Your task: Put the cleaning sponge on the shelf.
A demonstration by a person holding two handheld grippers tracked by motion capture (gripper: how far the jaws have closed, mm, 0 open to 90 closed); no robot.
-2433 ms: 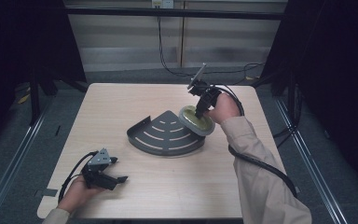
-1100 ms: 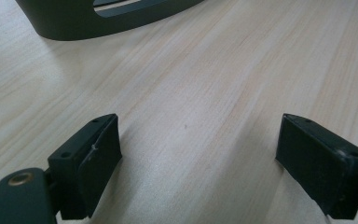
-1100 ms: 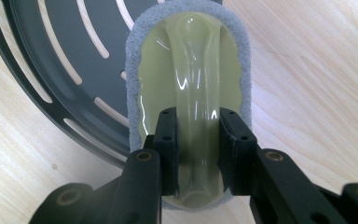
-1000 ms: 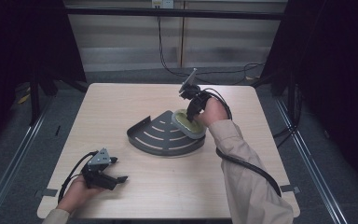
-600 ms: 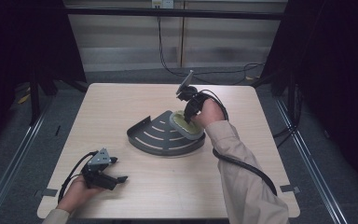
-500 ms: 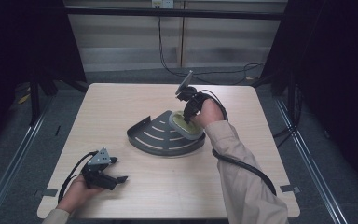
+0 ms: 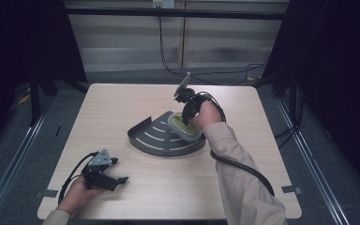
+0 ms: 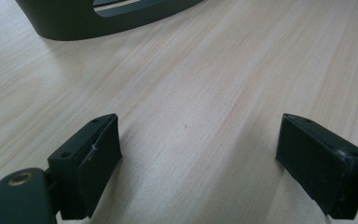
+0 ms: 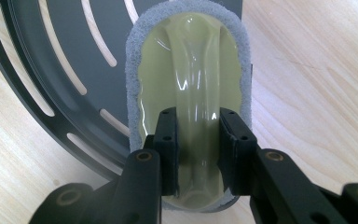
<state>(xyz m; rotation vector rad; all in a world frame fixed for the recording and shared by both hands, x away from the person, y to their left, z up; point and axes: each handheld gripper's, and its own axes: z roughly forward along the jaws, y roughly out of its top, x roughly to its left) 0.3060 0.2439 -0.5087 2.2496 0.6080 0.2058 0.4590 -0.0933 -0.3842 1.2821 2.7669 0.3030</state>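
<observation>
1. Scrubber (image 9: 191,88): pale yellow-green plastic body with a raised handle ridge and a grey scouring pad beneath. It lies on the right-hand end of the rack, its near end overhanging the rack's rim.
2. Rack (image 7: 161,138): dark metal quarter-round shelf with slots and a low wall, near the middle of the table (image 7: 122,108). This is my landmark for the entries below.
3. Right tongs (image 9: 198,140): clamped on the scrubber's handle ridge, one pad on each side, pointing down over the rack's right end.
4. Left tongs (image 8: 198,154): apart, nothing between them, resting low on bare table well short of the rack, at its near left.
5. Right hand (image 7: 206,115): reached out over the rack's right end, wrist bent down, forearm and sleeve running back from it, cable looping beside the sleeve.
6. Left hand (image 7: 77,194): flat near the table's edge, well clear of the rack, tongs aimed toward it.
7. Risk, slip: the ridge looks glossy and rounded; I judge that a tilted lift could let it squirm out of the pads.
8. Risk, tip: the scrubber overhangs the rim, so letting go here may drop its near end onto the table.
9. Risk, shift: dragging the pad across the slots may nudge the unheld rack.
</observation>
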